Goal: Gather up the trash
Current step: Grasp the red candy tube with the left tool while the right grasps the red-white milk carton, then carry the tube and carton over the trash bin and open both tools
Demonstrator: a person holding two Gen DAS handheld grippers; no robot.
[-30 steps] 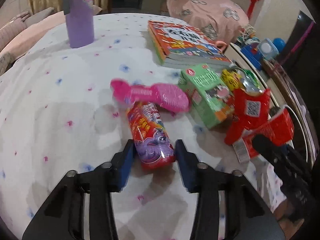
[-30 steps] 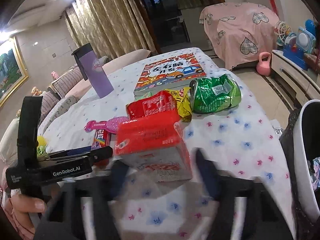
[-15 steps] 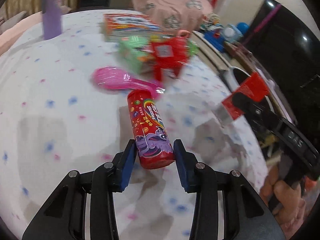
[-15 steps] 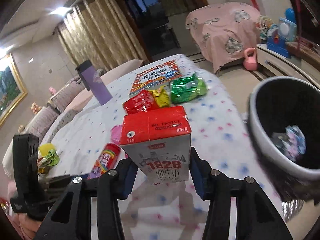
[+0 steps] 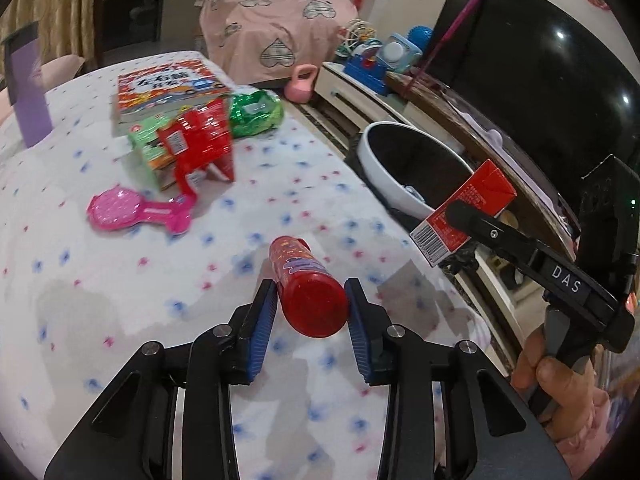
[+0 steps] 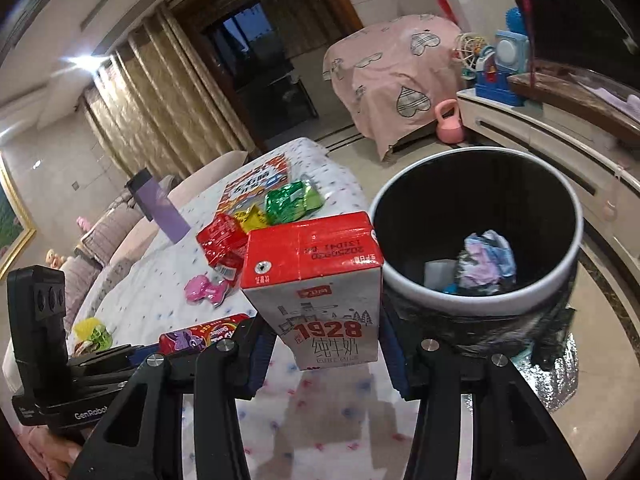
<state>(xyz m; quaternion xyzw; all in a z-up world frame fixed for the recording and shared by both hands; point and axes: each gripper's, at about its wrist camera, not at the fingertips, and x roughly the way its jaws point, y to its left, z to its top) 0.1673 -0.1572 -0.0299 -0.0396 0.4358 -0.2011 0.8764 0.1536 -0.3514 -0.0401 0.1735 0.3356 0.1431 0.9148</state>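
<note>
1. Your left hand-held gripper [image 5: 311, 307] was clamped on a red candy tube [image 5: 306, 292], blue pads pressing both sides; its jaws had just been closing further on the tube. The tube was held above the worktop [image 5: 120, 280], near its right edge.
2. Your right hand-held gripper [image 6: 324, 344] gripped a red-topped milk carton [image 6: 320, 288] marked "1928", upright between the pads.
3. In the right wrist view the carton sat just left of the waste bin [image 6: 472, 304], at about rim level. The bin stood on the floor beside the worktop, with crumpled paper [image 6: 486, 256] inside.
4. On the far half of the worktop lay a red wrapper [image 5: 200, 140], a green box [image 5: 150, 148], a green foil bag [image 5: 254, 114] and a book [image 5: 168, 90]. The wrapper rested against the green box.
5. A pink plastic toy [image 5: 136, 212] lay left of centre; a purple bottle [image 5: 28, 96] stood at the far left.
</note>
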